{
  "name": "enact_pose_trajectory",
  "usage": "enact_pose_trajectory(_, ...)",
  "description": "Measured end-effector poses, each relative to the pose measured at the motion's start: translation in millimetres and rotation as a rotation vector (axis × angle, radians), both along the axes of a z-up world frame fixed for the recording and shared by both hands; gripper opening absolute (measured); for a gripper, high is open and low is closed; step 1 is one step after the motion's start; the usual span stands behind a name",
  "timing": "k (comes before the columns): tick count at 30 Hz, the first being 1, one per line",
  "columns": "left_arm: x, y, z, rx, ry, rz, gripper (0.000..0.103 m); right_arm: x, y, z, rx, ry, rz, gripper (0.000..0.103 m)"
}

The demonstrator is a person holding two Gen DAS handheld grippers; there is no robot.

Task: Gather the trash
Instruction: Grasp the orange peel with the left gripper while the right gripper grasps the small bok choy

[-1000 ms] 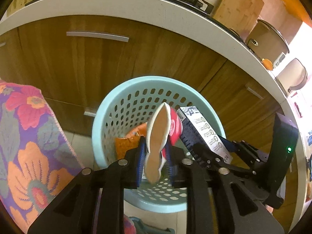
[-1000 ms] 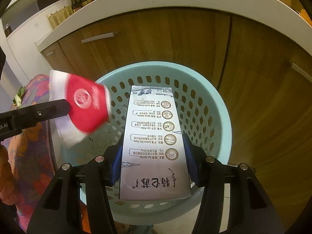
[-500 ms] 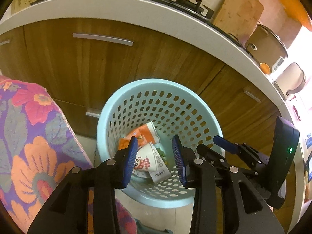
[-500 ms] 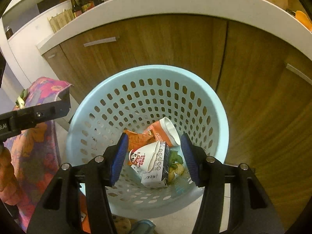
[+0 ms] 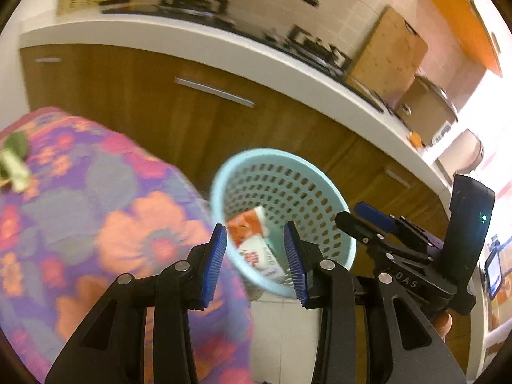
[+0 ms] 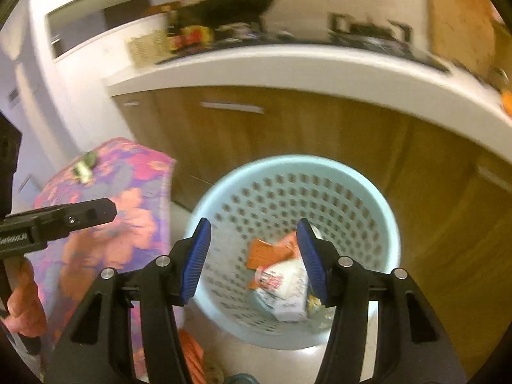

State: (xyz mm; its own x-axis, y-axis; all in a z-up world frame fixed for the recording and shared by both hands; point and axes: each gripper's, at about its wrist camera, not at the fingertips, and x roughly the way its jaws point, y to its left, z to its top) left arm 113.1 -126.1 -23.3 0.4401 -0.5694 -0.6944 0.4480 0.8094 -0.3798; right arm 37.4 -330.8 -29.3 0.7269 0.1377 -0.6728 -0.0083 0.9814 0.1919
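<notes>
A pale blue perforated waste basket [image 5: 332, 198] [image 6: 380, 204] stands on the floor by wooden kitchen cabinets. Inside lie an orange wrapper [image 5: 244, 227] [image 6: 267, 252], a crushed paper cup [image 5: 256, 254] and a white carton [image 6: 288, 297]. My left gripper [image 5: 255, 257] is open and empty, raised above the basket's left rim. My right gripper [image 6: 254, 256] is open and empty, above the basket's near side. The right gripper also shows in the left wrist view [image 5: 368, 220]. A small green and white scrap [image 5: 12, 163] [image 6: 84, 166] lies on the flowered cloth.
A table with a flowered purple and orange cloth [image 5: 96, 217] [image 6: 128, 198] stands left of the basket. A white countertop [image 5: 224, 48] with a stove, pan and pots runs above the cabinets. Something orange [image 6: 192, 352] lies on the floor below the cloth.
The cup and the carton left my grippers and dropped into the basket. Both grippers, now open, have since lifted and drawn back from the basket, towards the table.
</notes>
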Motion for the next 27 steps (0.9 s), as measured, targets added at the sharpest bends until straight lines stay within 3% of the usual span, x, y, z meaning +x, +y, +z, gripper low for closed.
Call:
enact_pose_trajectory(10,-22.0,125.5,28.5,0.006,-0.077,0.226,0.038,23.2,130.1,38.9,-0.091,-0.078,0.248,0.052)
enact_pose_trajectory(15,-33.2,194.1,36.8,0.003,-0.105,0.355,0.044,40.8,195.6,45.1,-0.13,-0.076,0.351,0.052)
enact_pose_trajectory(21,-49.0,279.8,38.5,0.03,-0.143,0.57,0.06,72.3,243.1,32.5,-0.064,-0.013,0.419,0.052)
enact_pose_trajectory(27,-48.0,351.4,19.1,0.116,-0.112,0.763,0.061,111.6,284.2,13.4,-0.052,0.063,0.444,0.052)
